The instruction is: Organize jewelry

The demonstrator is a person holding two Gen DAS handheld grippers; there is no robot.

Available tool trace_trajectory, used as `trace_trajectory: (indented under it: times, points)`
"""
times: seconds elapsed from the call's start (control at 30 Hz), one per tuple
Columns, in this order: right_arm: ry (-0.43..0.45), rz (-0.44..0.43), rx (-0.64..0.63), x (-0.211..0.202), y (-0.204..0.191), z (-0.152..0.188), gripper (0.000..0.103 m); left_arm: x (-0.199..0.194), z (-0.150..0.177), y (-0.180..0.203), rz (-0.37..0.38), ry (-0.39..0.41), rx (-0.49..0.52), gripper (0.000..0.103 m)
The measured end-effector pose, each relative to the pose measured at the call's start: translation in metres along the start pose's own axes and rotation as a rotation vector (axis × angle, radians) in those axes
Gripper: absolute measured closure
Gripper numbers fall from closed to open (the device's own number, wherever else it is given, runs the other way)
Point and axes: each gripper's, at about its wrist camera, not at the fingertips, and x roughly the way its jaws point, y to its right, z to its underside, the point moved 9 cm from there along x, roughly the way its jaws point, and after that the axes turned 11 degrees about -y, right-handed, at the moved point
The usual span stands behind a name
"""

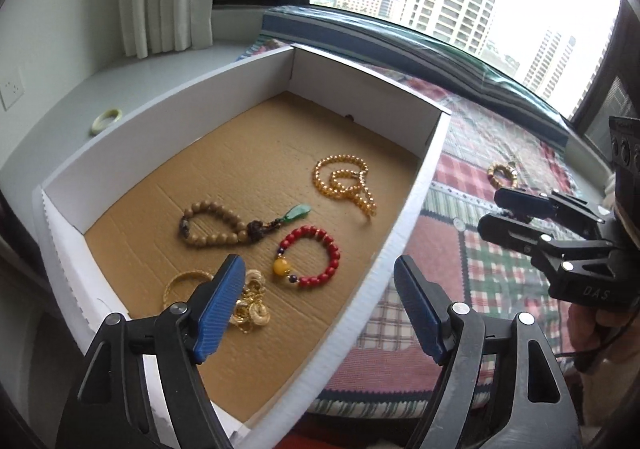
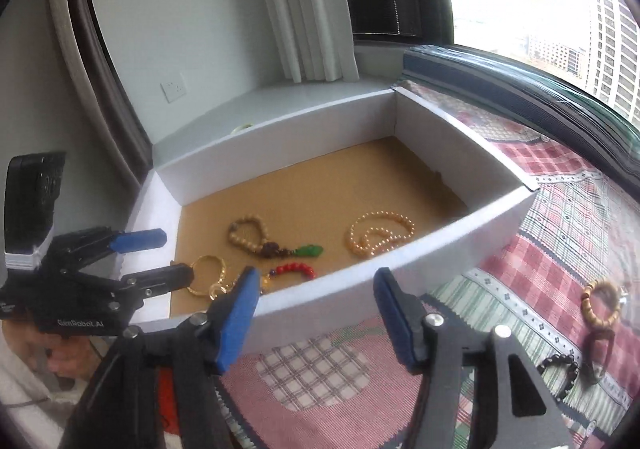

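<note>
While left gripper [image 1: 320, 309] hovers over near end of white box [image 1: 424, 185], jaws wide, empty: red bead bracelet [image 1: 310, 257], wooden bead string [image 1: 216, 225], pearl strand [image 1: 346, 183], gold chain pile [image 1: 248, 301] lie inside box.

Right wrist view: right gripper [image 2: 316, 313] spread wide, empty, outside box near wall. Wooden bracelet [image 2: 602, 303] and dark bead bracelet [image 2: 560, 367] on quilt [image 2: 320, 377], right of box. Judged light, limp, slippery; pinch across the bead strand.

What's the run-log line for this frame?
left gripper: open, over box | right gripper: open, outside | in box: four pieces | bracelets on quilt
</note>
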Motion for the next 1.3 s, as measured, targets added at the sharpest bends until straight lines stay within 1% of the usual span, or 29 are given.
trace_trajectory:
  times: [0.07,0.13,0.17,0.3,0.4,0.5,0.57,0.67,0.77,0.87,0.97,1.07,1.2,1.3]
  points:
    - [0.001,0.053,0.038,-0.009,0.020,0.026,0.042,0.005,0.001,0.028,0.035,-0.010,0.051,0.024]
    - [-0.007,0.113,0.092,-0.016,0.043,0.055,0.039,0.013,0.005,0.060,0.068,-0.032,0.106,0.023]
    - [-0.011,0.152,0.124,-0.019,0.056,0.071,0.037,0.018,0.008,0.076,0.088,-0.046,0.133,0.023]
    - [-0.028,0.316,0.256,-0.034,0.111,0.134,0.036,0.038,0.021,0.137,0.172,-0.096,0.237,0.021]
    - [-0.032,0.417,0.369,-0.048,0.151,0.179,0.036,0.059,0.030,0.175,0.210,-0.127,0.294,0.020]
    - [-0.043,0.493,0.483,-0.061,0.188,0.222,0.036,0.079,0.037,0.202,0.222,-0.160,0.332,0.020]
    - [-0.047,0.537,0.550,-0.070,0.206,0.248,0.035,0.088,0.042,0.216,0.234,-0.176,0.349,0.020]
    - [-0.042,0.567,0.631,-0.078,0.222,0.278,0.034,0.100,0.044,0.229,0.246,-0.182,0.371,0.020]
    - [-0.034,0.602,0.665,-0.083,0.229,0.290,0.031,0.113,0.044,0.239,0.224,-0.166,0.383,0.020]
    - [-0.019,0.632,0.668,-0.084,0.230,0.292,0.029,0.123,0.046,0.242,0.197,-0.158,0.383,0.020]
    - [-0.013,0.630,0.659,-0.083,0.227,0.290,0.024,0.132,0.054,0.242,0.181,-0.173,0.386,0.020]
    - [-0.016,0.638,0.649,-0.081,0.225,0.289,0.023,0.140,0.063,0.240,0.171,-0.204,0.384,0.019]
    - [-0.026,0.638,0.653,-0.077,0.225,0.289,0.023,0.149,0.070,0.236,0.142,-0.221,0.384,0.013]
    - [-0.040,0.636,0.656,-0.073,0.224,0.291,0.023,0.149,0.073,0.238,0.133,-0.211,0.409,0.007]
